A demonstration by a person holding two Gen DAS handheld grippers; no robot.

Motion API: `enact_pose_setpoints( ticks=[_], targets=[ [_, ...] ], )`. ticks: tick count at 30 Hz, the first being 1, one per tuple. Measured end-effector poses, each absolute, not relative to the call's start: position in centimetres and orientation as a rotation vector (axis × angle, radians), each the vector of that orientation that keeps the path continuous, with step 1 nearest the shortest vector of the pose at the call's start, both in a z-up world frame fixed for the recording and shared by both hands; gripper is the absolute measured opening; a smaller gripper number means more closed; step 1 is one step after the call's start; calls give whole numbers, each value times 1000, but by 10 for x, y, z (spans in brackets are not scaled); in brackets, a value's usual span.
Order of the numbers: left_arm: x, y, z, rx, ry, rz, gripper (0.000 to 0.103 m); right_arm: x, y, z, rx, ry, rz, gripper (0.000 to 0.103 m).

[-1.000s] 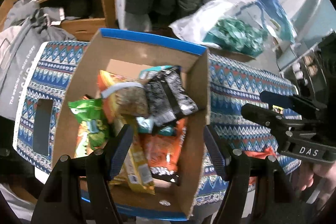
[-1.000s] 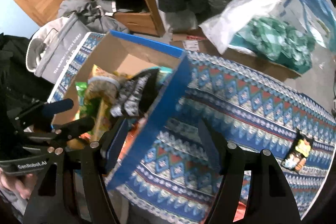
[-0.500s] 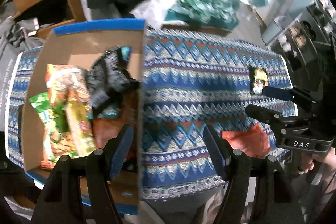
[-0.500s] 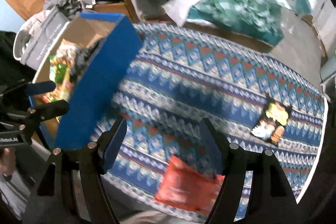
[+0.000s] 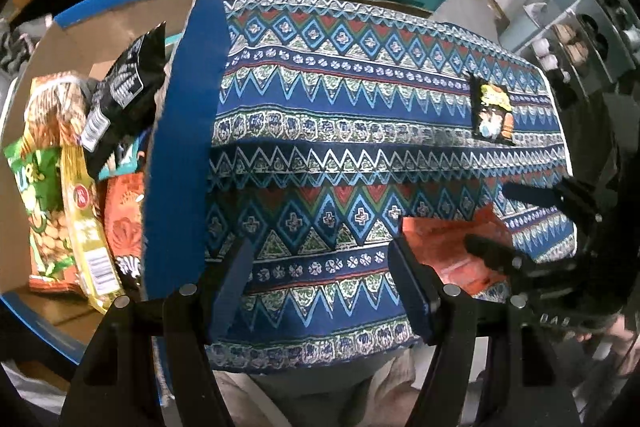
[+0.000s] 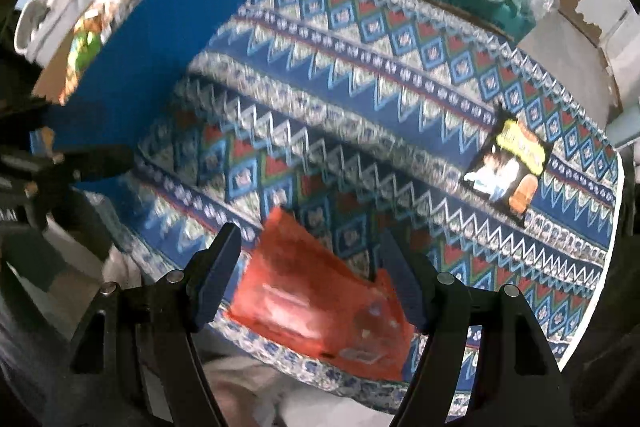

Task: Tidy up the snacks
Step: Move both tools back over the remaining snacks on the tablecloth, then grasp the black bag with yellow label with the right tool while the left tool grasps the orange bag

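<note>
Seen from the left wrist, the open cardboard box, blue on its outer walls and plain brown inside, stood at the left end of the counter with its load in full view: a glossy black packet propped against the right wall, a green bag, a long yellow pack and an orange one, all crinkled foil and film. The right wrist view, blurred, showed only the box's blue side and a sliver of that load, but gave the clearer look at the flat orange-red snack packet lying at the counter's near edge and the small black-and-yellow packet lying well apart near the far right end. A woven cloth in blue, red and white zigzags and diamonds covered the counter. The left gripper hung over bare cloth just right of the box, its fingers set moderately apart with nothing between them. The right gripper hung over the orange-red packet, its fingers likewise apart and straddling it in view, with no contact visible. The left view also caught the right gripper's black fingers above that packet.
</note>
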State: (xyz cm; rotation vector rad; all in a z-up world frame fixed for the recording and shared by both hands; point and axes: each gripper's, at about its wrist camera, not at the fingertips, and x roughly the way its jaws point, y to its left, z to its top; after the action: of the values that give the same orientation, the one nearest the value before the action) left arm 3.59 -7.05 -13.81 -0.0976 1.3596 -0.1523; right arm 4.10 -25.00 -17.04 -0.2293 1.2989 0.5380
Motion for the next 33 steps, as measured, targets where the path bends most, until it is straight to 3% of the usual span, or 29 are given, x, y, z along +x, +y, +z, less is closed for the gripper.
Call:
enact_pose_setpoints(
  ticks=[24, 33],
  targets=[
    [31, -87, -183, -24, 1457, -141, 71, 4, -248, -228, -543, 1383, 588, 74],
    [31, -81, -184, -38, 1466, -136, 71, 27, -237, -241, -422, 1388, 526, 75]
  ],
)
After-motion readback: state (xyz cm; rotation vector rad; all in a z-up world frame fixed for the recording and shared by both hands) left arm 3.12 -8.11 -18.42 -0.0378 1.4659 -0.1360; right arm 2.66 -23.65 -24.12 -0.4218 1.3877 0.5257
